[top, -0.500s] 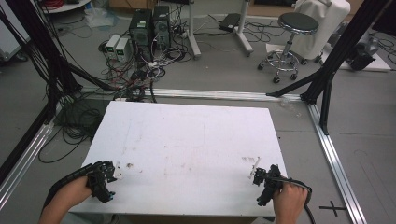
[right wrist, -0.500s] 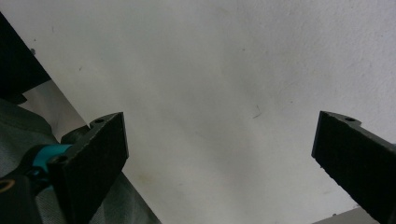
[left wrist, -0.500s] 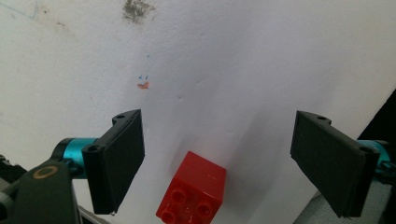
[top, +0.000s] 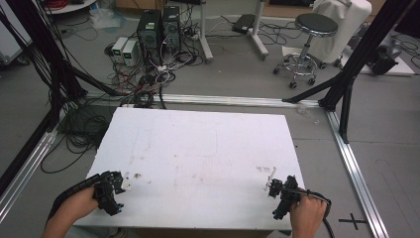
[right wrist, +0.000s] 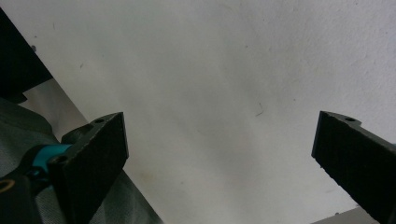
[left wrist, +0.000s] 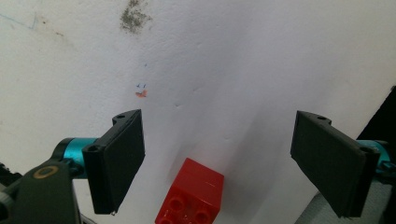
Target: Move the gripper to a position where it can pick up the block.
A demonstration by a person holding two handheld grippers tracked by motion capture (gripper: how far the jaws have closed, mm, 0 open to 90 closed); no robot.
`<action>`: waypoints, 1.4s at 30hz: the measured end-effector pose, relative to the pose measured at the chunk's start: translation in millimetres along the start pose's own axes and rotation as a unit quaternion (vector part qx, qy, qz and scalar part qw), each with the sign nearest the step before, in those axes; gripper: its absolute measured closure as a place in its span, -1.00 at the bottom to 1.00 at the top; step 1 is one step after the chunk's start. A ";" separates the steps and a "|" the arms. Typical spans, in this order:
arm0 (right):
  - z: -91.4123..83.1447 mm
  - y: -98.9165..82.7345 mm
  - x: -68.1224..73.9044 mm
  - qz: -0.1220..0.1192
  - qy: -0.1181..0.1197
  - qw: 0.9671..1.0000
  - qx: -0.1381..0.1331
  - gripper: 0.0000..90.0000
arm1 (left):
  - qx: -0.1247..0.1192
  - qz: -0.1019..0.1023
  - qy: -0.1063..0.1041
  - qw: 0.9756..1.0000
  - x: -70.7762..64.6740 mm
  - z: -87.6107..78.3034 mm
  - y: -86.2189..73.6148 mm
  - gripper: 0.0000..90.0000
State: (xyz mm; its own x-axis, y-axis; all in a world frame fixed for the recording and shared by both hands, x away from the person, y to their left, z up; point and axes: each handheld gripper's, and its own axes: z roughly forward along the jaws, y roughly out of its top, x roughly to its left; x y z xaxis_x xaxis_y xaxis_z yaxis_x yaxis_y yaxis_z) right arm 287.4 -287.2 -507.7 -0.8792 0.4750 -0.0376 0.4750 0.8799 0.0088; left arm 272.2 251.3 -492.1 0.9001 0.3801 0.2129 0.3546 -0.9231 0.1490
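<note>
The white desk (top: 198,158) takes up the middle of the high view, its top scuffed and smudged, with grey floor all round it. Past its far edge stand two dark computer towers (top: 158,29) in a tangle of cables, and off to the far right a round stool (top: 308,29) on castors. Aluminium rails (top: 356,173) run along the floor beside the desk's right edge and behind its far edge.

My left hand (top: 74,208) comes in at the desk's near left corner, holding my left tongs (top: 119,186) just over the desk top. My right hand (top: 307,215) sits at the near right corner with my right tongs (top: 271,187) pointing across the desk.

In the left gripper view my left tongs (left wrist: 217,154) are spread wide, nothing between the pads touching them. A small red toy brick (left wrist: 191,193) lies on the desk between the two jaws, close to the camera end, studs facing me, apart from both pads. I think it lies near the near left corner, though I cannot pick it out from above.

In the right gripper view my right tongs (right wrist: 219,158) are likewise spread wide over bare white desk, gripping nothing, with the desk's edge just behind the left jaw.
</note>
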 end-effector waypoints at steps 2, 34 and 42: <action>-0.2 0.1 -0.1 -0.003 0.000 1.000 -0.002 -0.94 | 0.002 -0.001 -0.004 1.000 -0.9 1.5 0.1 -0.60; 2.0 3.6 2.4 -0.006 0.005 1.000 -0.004 -0.94 | 0.010 0.106 -0.023 0.994 13.6 6.2 6.5 -0.59; 2.0 4.1 2.0 -0.009 0.004 1.000 -0.006 -0.94 | 0.017 0.132 -0.031 0.991 22.3 0.2 2.6 -0.60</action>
State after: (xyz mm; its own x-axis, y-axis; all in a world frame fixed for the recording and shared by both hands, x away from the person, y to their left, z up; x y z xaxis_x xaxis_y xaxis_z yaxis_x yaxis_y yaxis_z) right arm 287.7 -282.7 -509.8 -0.8879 0.4590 -0.0292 0.4586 0.8884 0.0208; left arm 293.2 257.4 -487.2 0.9761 0.1222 0.1796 0.1124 -0.9916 0.0638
